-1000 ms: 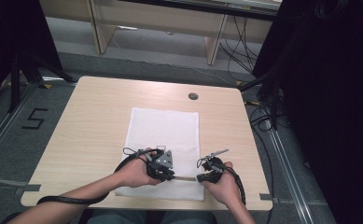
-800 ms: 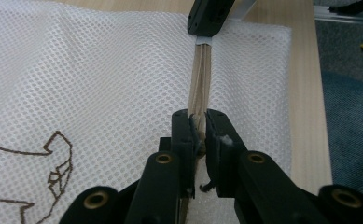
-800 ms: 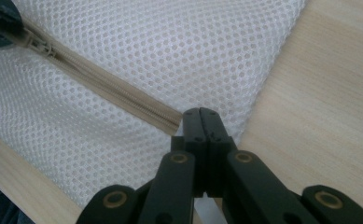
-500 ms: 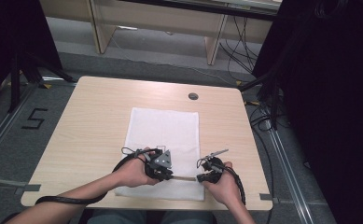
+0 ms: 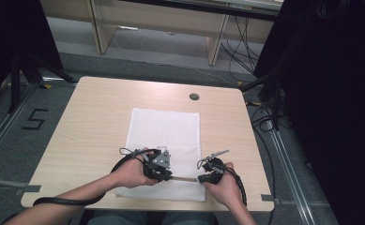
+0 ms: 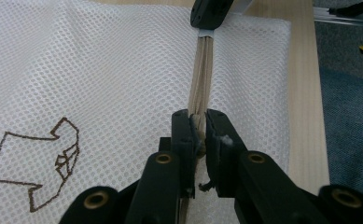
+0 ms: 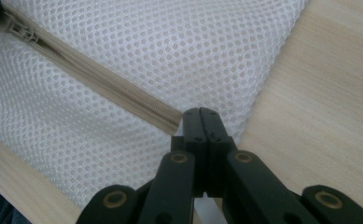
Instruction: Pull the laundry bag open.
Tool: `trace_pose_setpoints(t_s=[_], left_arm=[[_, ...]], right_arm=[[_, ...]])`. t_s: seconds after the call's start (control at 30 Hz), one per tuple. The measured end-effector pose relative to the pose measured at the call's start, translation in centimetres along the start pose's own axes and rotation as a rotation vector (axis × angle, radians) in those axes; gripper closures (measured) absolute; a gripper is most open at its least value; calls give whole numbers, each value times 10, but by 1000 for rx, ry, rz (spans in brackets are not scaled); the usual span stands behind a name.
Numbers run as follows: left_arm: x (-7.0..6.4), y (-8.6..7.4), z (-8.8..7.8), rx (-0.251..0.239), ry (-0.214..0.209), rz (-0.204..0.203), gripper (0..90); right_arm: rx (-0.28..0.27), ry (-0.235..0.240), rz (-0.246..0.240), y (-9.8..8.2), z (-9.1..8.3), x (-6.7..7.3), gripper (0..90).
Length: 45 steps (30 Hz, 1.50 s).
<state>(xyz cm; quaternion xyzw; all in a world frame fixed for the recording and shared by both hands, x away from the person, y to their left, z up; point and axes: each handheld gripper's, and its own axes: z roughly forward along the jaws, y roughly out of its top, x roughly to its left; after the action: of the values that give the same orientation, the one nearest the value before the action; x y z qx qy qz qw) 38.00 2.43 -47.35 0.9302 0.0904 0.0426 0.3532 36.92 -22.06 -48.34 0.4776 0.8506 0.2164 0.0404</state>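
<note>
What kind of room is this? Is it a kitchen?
Not a kitchen; probably a lab or workshop for recording tasks. A bare wooden table stands on grey carpet, black cables trail across the floor, and a taped number 5 marks the spot.

White mesh bag (image 6: 100, 70), beige zipper (image 7: 100, 79), brown embroidered outline (image 6: 34, 168), black fingers (image 6: 188, 135)

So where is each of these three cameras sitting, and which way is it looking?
High view: above the person's side, looking forward and down on the table; both forearms, left gripper and right gripper show.
Left gripper view: on that gripper, looking along its jaws, which pinch the beige zipper of the white mesh bag.
Right gripper view: looks along its shut jaws at the zipper's end.
Shared: both gripper views show zipper and mesh bag.
</note>
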Motion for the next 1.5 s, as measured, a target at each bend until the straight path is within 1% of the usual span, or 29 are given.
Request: trace_pose_setpoints(t_s=[0.07,0.1,0.13,0.2,0.23,0.3,0.37,0.47,0.5,0.57,0.6,0.67,0.73,0.8,0.83,0.87,0.9,0.93,1.13,1.17,1.2,1.23,1.27,1.3,1.37,1.4,1.43,1.47,1.5], left_arm=[[0,-1,0,-8,-5,-7,819],[0,-1,0,-1,0,0,819],[0,-2,-1,-5,-12,-22,819],[0,-3,-2,-9,-6,-20,819],[1,-3,-2,-16,-10,-30,819],[1,-3,-2,-16,-10,-29,819],[1,-3,-2,-11,-7,-11,819],[1,-4,-2,-4,-5,-18,819],[1,-4,-3,5,5,-1,819],[2,-7,-5,5,4,-18,819],[3,-8,-5,-1,-4,-37,819],[3,-10,-7,-8,0,-28,819],[2,-10,-7,-7,-3,-39,819],[2,-9,-7,-4,0,-33,819],[3,-10,-8,4,2,-22,819],[2,-10,-8,0,-2,-31,819],[3,-10,-9,0,0,-20,819],[2,-11,-9,-3,-2,-38,819],[3,-15,-12,6,0,-37,819],[2,-15,-12,-4,-3,-44,819],[2,-14,-13,5,4,-21,819],[1,-15,-14,-2,-2,-38,819],[1,-15,-14,5,0,-33,819],[2,-15,-15,11,1,-27,819],[3,-18,-17,8,6,-32,819],[4,-19,-18,14,4,-33,819],[4,-21,-19,8,4,-42,819],[4,-21,-19,2,0,-54,819],[4,-21,-20,5,3,-30,819]], right_arm=[[3,-2,-2,0,0,0,900],[3,-2,-2,0,0,0,900],[2,-3,-2,0,0,0,900],[1,-3,-2,0,0,0,900],[2,-3,-2,0,0,0,900],[2,-3,-2,0,0,0,900],[3,-4,-3,0,0,0,900],[4,-6,-6,0,0,0,900],[2,-8,-3,0,0,0,900],[3,-12,-5,0,0,0,900],[1,-10,-4,0,0,0,900],[1,-9,-3,0,0,0,900],[1,-9,-3,0,0,0,900],[-1,-8,1,0,0,0,900],[-3,-6,-2,0,0,0,900],[-4,-7,-2,-1,0,0,900],[-3,-7,-3,0,0,0,900],[-3,-7,-3,0,0,0,900],[-3,-8,-4,0,0,0,900],[-3,-8,-6,-1,0,0,900],[-5,-6,-7,-1,0,-1,900],[-9,-3,-21,0,0,-2,900],[-3,-7,-5,-1,0,0,900],[-4,-9,-4,-1,0,0,900],[-10,-3,-25,0,0,-2,900],[-10,-5,-16,0,0,-2,900],[-8,-8,-3,-1,0,-1,900],[-6,-6,-4,-1,0,-1,900],[-8,-6,-7,-1,0,-1,900]])
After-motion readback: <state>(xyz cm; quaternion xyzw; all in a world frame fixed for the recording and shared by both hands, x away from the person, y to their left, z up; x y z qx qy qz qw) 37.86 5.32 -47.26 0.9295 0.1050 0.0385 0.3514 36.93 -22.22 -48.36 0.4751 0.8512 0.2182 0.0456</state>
